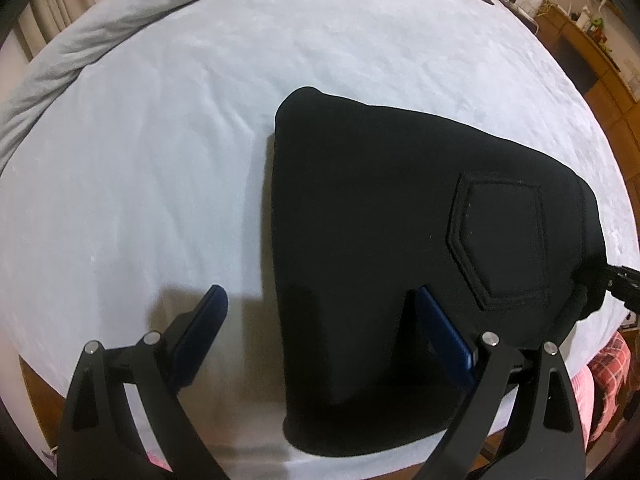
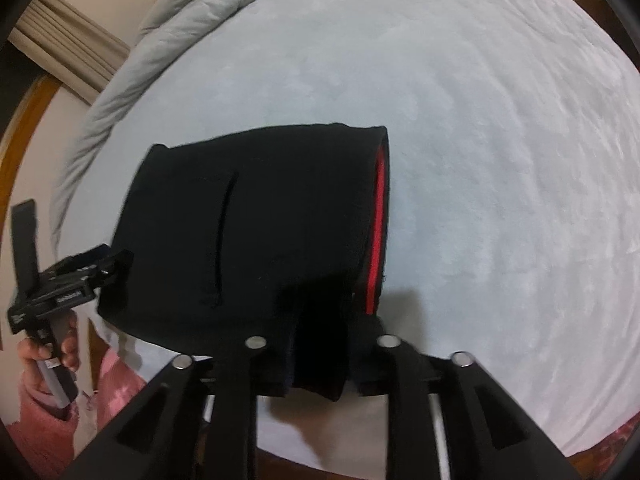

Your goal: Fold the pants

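The black pants (image 1: 380, 216) lie folded into a compact bundle on the pale bed sheet (image 1: 160, 160), with a stitched back pocket (image 1: 500, 240) facing up. My left gripper (image 1: 320, 304) is open and empty, its fingers spread above the bundle's near left edge. In the right wrist view the pants (image 2: 260, 220) show a red waistband lining (image 2: 378, 232) along their right side. My right gripper (image 2: 320, 340) is shut on the near edge of the pants. The left gripper (image 2: 64, 280) shows at the far left, held in a hand.
A crumpled grey duvet (image 1: 100, 28) lies along the far left edge of the bed. Wooden furniture (image 1: 592, 52) with small items stands at the far right. The person's pink plaid clothing (image 1: 608, 368) is beside the bed's near edge.
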A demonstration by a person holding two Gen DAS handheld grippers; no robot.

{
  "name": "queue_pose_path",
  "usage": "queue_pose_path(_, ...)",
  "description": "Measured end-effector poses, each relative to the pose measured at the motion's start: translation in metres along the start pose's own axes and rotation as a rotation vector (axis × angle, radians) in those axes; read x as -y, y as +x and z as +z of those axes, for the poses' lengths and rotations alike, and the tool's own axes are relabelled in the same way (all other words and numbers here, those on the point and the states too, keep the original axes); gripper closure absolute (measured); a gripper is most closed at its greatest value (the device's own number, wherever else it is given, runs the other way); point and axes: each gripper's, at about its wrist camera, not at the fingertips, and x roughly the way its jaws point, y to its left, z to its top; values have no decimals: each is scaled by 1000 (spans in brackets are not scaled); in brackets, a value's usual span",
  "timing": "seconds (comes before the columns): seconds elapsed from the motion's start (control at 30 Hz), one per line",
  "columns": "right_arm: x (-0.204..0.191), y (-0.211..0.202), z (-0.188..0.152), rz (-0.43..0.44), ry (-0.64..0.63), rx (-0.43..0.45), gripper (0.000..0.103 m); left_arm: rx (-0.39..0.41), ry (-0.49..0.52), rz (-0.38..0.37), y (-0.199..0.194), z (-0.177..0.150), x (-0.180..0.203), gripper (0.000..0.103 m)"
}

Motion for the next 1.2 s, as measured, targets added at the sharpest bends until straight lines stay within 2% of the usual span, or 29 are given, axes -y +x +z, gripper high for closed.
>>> queue_pose_path(0.07,5,-9,-2,48,19,20,61,-16,-17,-34,0,-2,-13,9)
queue_pose_path(0.2,19,-19,-6,112,65,49,57,-62,-77,-156,4,-7,-39,9)
queue_pose_path(0.33,29,-13,-9,120,96,49,51,-105,-124,-253,17,-12,-54,9)
queue_pose_path(0.43,28,-4,-11,146,106,35,48,-145,-148,-348,30,-8,-51,9)
queue_pose_path(0.57,27,10,-8,164,120,11,45,-164,-127,-387,45,-1,-38,8)
queue_pose_path(0.63,32,15,-8,182,132,4,42,-177,-136,-431,52,1,-34,8)
queue_pose_path(0.7,35,20,-6,190,138,-3,38,-197,-120,-425,53,1,-26,9)
queue_pose_path(0.8,44,29,-2,208,142,-25,31,-188,-12,-410,44,0,-10,9)
queue_pose_path(0.87,49,36,0,233,150,-43,28,-191,21,-394,44,-1,-6,9)
queue_pose_path(1.07,60,72,6,439,221,-111,25,-249,-69,-466,61,10,-12,8)
queue_pose_path(1.2,64,83,10,510,255,-120,27,-269,-99,-491,63,10,-23,10)
